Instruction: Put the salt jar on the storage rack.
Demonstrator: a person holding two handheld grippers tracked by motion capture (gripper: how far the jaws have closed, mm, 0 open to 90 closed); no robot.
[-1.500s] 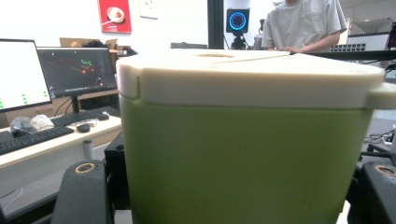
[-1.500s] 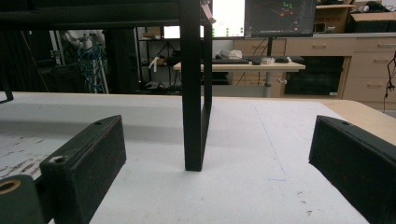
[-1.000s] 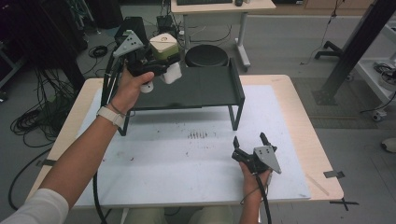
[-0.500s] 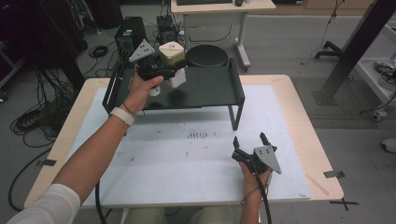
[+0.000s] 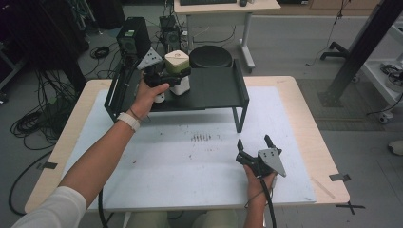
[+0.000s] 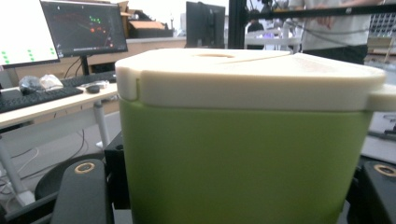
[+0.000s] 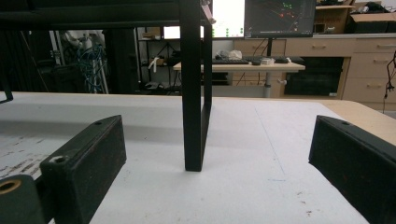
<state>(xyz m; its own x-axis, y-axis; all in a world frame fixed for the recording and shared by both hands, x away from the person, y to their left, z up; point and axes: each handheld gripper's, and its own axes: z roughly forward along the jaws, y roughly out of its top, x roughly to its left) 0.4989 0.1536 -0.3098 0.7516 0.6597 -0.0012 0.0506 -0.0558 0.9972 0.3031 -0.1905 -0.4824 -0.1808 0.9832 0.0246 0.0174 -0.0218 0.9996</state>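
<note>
A green container with a cream lid point(image 5: 177, 61) sits between the jaws of my left gripper point(image 5: 172, 78), which is shut on it, low over the left part of a black raised shelf point(image 5: 214, 90). Whether it rests on the shelf I cannot tell. In the left gripper view the container point(image 6: 243, 154) is very close, with a black jaw at each lower corner. My right gripper point(image 5: 253, 142) stands open on the white mat point(image 5: 190, 161) at the front right, nothing between its jaws. It faces a black shelf leg point(image 7: 192, 93).
The shelf stands on thin black legs at the back of the table. Behind the table are a round black disc point(image 5: 210, 57), a black computer tower point(image 5: 133, 40) and loose cables on the floor at the left. A dark slanted post point(image 5: 361, 47) rises at the right.
My left hand has carried the container rightward and down towards the shelf top. The right gripper has kept still.
</note>
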